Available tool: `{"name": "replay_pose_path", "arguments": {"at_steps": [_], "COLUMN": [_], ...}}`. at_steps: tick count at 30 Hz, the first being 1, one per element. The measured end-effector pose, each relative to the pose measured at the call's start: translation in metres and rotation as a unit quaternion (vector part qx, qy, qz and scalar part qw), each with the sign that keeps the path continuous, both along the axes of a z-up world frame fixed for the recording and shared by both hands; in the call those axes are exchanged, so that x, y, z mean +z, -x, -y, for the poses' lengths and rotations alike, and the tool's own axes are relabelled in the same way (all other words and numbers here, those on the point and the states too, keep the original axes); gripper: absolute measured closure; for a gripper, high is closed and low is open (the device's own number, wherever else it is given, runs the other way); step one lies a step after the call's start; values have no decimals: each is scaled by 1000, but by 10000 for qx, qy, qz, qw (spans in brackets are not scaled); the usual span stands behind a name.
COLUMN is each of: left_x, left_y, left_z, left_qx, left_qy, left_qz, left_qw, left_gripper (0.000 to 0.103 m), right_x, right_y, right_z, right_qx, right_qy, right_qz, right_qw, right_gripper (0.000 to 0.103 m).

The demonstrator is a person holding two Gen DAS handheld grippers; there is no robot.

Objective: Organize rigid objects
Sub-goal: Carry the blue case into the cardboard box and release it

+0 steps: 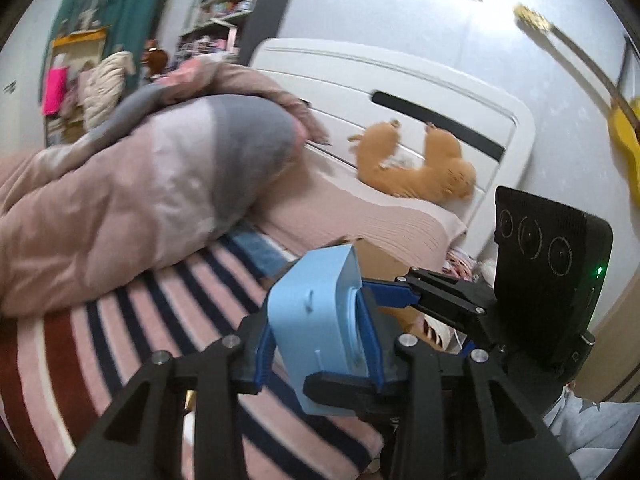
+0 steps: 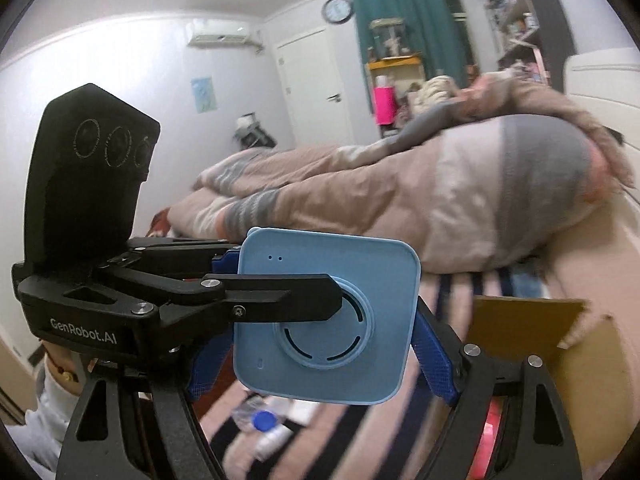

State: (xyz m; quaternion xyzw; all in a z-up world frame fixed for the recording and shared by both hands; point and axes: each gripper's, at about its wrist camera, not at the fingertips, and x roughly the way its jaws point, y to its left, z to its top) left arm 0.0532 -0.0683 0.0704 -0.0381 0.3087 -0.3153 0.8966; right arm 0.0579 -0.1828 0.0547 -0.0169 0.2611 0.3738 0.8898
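Note:
A light blue square box (image 1: 308,320) with a round raised ring on one face hangs above the bed, held from two sides. My left gripper (image 1: 316,322) is shut on it, blue pads pressing its two flat faces. In the right wrist view the same blue box (image 2: 360,264) fills the middle. My right gripper (image 2: 322,344) is shut on its left and right edges. The left gripper (image 2: 328,290) comes in from the left, one black finger lying across the ring. A blue finger (image 1: 388,294) of the right gripper touches the box's far side.
A striped blanket (image 1: 160,320) covers the bed below, with a heaped pink and grey quilt (image 1: 140,200) behind. An open cardboard box (image 2: 560,340) sits on the bed to the right. Small bottles (image 2: 264,420) lie on the blanket. An orange plush toy (image 1: 420,168) leans on the headboard.

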Motion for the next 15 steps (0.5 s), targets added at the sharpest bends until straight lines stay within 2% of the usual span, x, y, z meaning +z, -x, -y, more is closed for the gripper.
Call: {"name": "replay_pose_path", "arguments": {"at_steps": [4, 8, 15], "left_x": [-2, -20, -52], "left_y": [-16, -34, -49], "left_z": [55, 96, 129], "left_qx": [-304, -515, -621], "left_qy": [-336, -658, -1118], "left_qz": [-154, -504, -968], "left_qw": [9989, 9952, 9871], "left_gripper": [68, 68, 67], "right_x": [0, -14, -50], "right_y": [-8, -21, -36], "right_z": [49, 85, 115], "right_qx": [-366, -627, -716], "right_qy": [7, 83, 327], "right_qz": [-141, -432, -869], "right_qw": [9992, 9971, 9931], "right_gripper": [23, 24, 24]}}
